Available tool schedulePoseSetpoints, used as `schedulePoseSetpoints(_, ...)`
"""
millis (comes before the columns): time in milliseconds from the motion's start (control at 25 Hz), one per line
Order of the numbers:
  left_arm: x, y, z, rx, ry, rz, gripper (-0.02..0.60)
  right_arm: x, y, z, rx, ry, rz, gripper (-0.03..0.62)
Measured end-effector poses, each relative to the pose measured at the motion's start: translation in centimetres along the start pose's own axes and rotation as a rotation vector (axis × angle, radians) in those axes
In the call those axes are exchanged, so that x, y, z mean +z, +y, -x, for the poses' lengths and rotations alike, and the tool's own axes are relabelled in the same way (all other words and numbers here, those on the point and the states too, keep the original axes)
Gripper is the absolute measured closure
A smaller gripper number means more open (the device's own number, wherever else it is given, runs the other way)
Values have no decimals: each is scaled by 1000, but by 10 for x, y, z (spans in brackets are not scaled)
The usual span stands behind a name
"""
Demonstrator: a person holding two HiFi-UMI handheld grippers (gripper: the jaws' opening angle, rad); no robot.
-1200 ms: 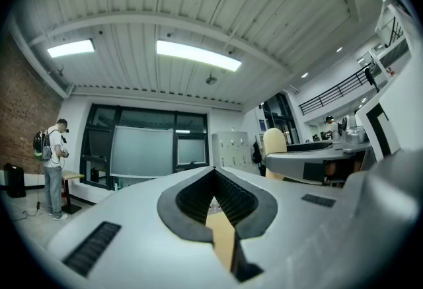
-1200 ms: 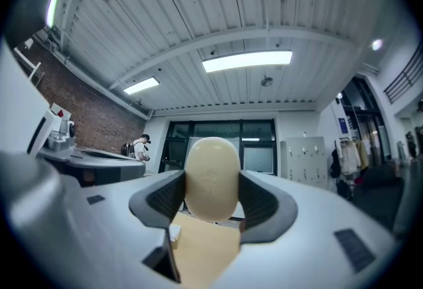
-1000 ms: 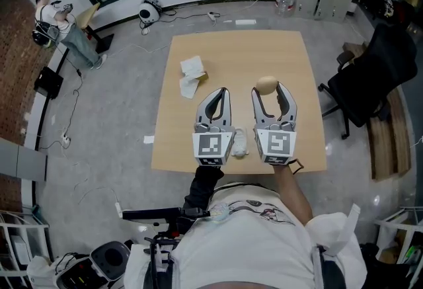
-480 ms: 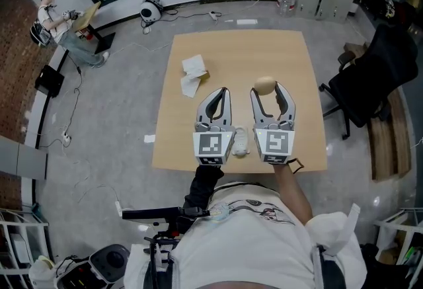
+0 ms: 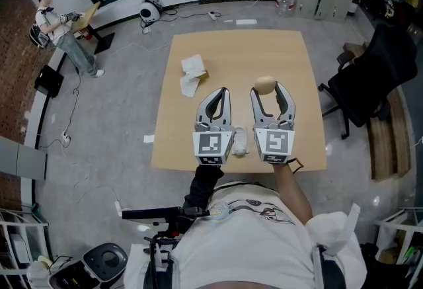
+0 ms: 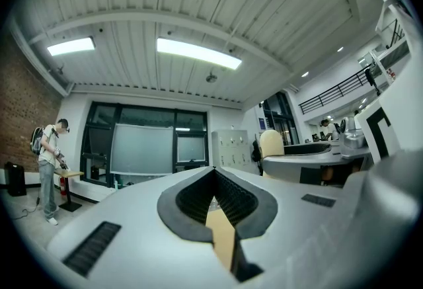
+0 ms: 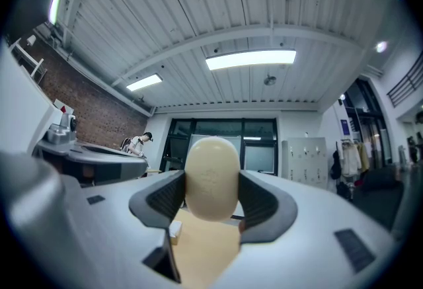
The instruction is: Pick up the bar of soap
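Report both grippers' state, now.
Left gripper: shut, empty.
Right gripper: shut on the bar of soap.

From overhead, the right gripper (image 5: 268, 90) hides part of the bar of soap (image 5: 264, 83).

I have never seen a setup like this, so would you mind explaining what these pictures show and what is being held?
There is no robot here: a person holds a two-jaw gripper in each hand. The wide picture comes from a camera on the person's head, looking steeply down at a wooden table. The other two come from cameras riding on each gripper, looking along its jaws. The right gripper is closed on the bar of soap, a pale oval. The left gripper has its jaws together with nothing between them. On the table lies some crumpled white paper, and between the grippers a small white thing that I cannot identify.
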State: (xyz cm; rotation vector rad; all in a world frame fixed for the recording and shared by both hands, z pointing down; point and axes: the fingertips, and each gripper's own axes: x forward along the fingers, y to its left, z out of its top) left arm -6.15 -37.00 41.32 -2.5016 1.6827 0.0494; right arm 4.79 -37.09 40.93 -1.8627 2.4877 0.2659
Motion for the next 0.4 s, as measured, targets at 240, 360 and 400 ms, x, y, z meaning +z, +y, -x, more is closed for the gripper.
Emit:
schedulePoseSetpoints(240, 1, 0, 1, 0, 2, -2, 580, 1, 1, 0, 4, 0, -5, 329)
schedulePoseSetpoints(360, 2, 0, 0, -1, 2, -2, 580, 2, 1, -1, 9, -1, -3, 329)
schedulePoseSetpoints(400, 3, 0, -1, -2, 1, -3, 580, 3, 1, -2, 10, -1, -2, 329)
